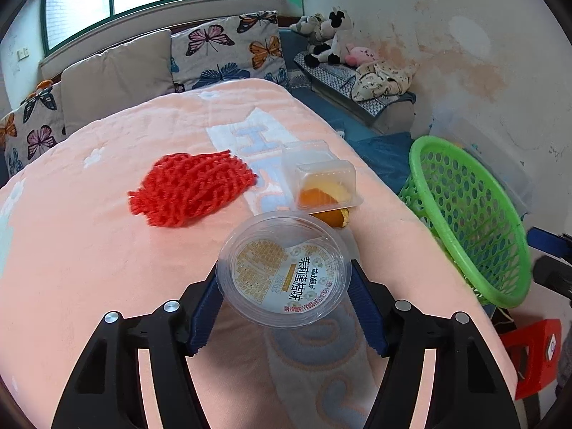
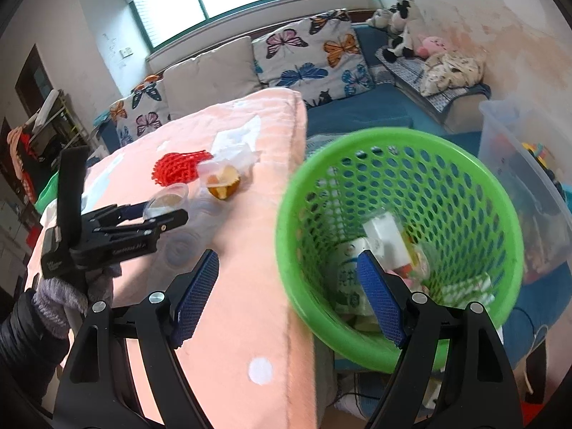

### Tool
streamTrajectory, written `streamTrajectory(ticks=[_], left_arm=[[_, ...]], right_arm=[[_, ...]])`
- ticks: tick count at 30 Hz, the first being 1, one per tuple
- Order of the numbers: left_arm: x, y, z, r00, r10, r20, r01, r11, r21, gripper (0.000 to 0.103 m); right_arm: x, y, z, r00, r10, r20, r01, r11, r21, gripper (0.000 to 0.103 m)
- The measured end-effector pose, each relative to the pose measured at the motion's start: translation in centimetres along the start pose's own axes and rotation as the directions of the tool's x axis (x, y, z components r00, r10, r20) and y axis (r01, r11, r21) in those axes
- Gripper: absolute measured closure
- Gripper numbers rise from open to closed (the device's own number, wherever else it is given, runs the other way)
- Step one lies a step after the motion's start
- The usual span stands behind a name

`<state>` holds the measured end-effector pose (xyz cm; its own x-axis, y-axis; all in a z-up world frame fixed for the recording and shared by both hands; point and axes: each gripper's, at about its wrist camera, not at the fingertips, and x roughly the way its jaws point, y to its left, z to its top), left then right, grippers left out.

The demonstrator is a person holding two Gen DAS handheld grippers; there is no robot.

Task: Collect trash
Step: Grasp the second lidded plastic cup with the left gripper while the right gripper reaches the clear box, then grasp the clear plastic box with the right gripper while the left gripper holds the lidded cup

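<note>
Green basket (image 2: 393,236) with paper trash (image 2: 388,236)

Red foam net (image 1: 191,187), green perforated basket (image 2: 397,246), pink blanket (image 1: 89,250), butterfly-patterned cushions (image 1: 228,52), blue-padded gripper (image 1: 284,304).

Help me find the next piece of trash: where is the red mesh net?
The red net lies on the pink blanket, left of the clear snack box and beyond the plastic cup held in the left gripper.
</note>
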<state>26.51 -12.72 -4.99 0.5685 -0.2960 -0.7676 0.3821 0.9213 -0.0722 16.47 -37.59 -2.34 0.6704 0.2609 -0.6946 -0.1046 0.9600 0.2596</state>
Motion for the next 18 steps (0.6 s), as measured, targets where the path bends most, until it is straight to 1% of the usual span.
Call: streamTrajectory(ticks=[5,11,18], left_arm=[[-2.2,1.4,-0.6,0.999,0.033,0.013,-0.033,0.999,-0.015,0.039],[-5.0,3.3,-1.6,0.998,0.049,0.04,-0.048,0.998,-0.03,0.039],[-7.4,5.7,-2.7,0.996,0.059,0.068,-0.054,0.996,-0.068,0.039]], right_arm=[[1.8,2.0,2.0,0.999,0.029,-0.028,-0.03,0.999,-0.028,0.023],[4.8,4.8,5.5,0.997,0.046,-0.061,-0.049,0.998,-0.049,0.024],[9.0,7.8,9.3,0.993,0.035,-0.114,-0.042,0.997,-0.065,0.028]])
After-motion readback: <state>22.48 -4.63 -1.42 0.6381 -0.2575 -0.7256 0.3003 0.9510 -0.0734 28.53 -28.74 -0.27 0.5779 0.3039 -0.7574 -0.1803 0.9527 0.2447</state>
